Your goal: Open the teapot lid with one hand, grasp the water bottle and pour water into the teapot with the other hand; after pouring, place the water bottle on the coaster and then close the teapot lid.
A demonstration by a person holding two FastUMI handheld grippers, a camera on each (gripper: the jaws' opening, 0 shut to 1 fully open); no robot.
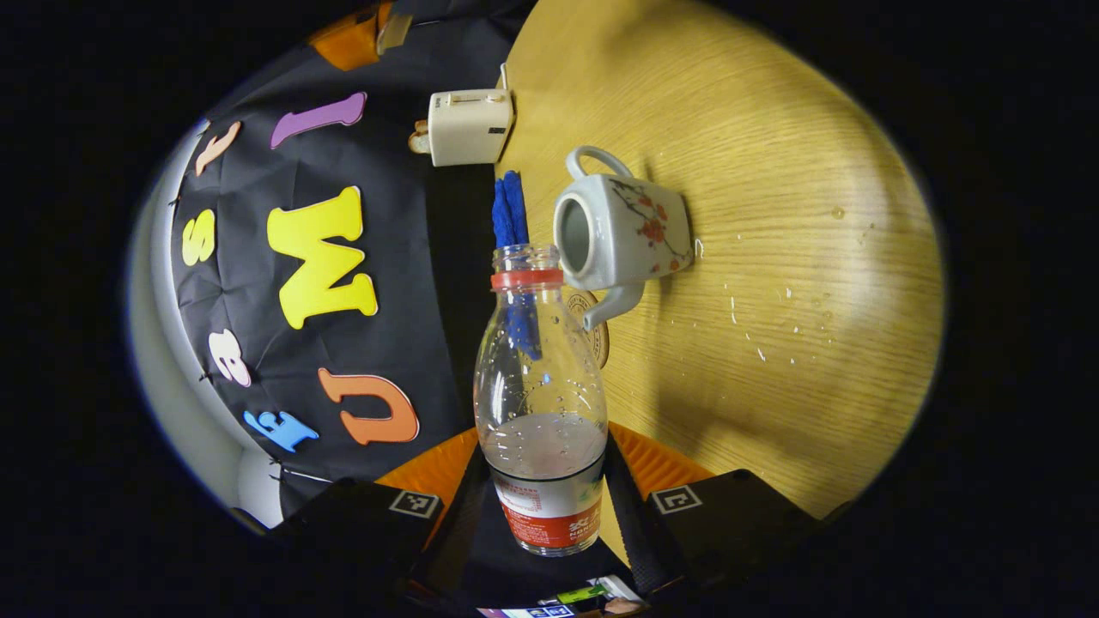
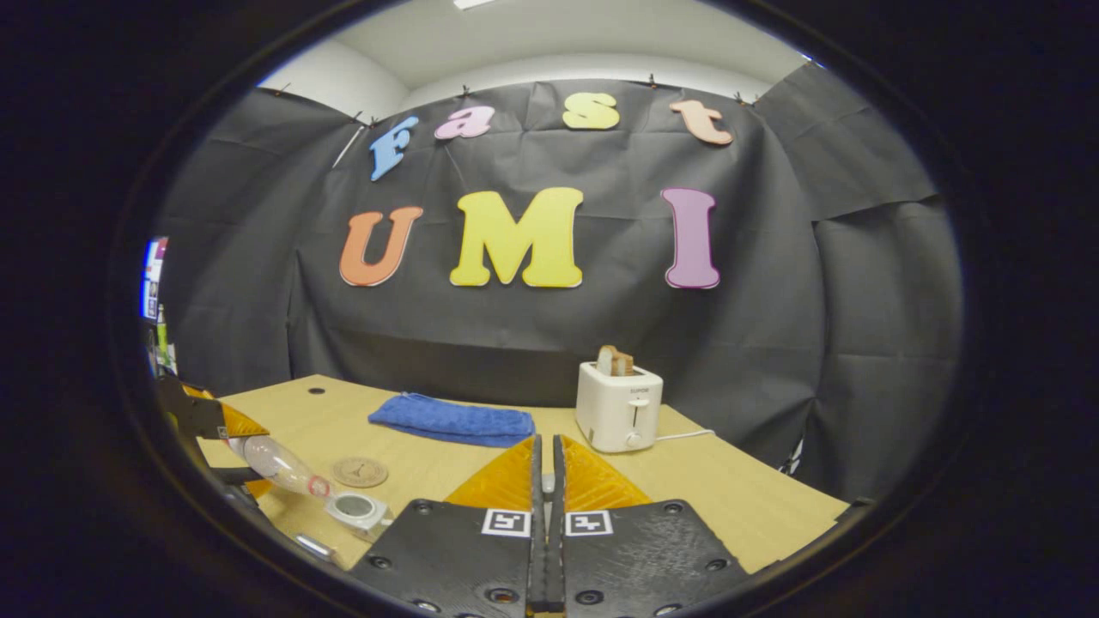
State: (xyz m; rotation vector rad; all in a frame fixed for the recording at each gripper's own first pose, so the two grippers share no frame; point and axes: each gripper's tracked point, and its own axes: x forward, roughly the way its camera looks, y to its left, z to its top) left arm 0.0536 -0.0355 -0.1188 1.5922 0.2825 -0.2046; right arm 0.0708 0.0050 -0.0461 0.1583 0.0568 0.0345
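the left gripper [image 1: 547,502] has its fingers clamped on the clear plastic water bottle with a red neck ring and red label [image 1: 539,412], tipped on its side with its open mouth level with the opening of the white square teapot with a red blossom print [image 1: 620,230], which stands lidless on the wooden bench [image 1: 798,257] near its middle. the round cork coaster [image 1: 598,333] lies just beside the spout. droplets dot the bench by the pot, so a rushed tilt or drifting mouth could spill more. the right gripper [image 2: 546,506] has its fingers together; i cannot tell whether it holds the lid.
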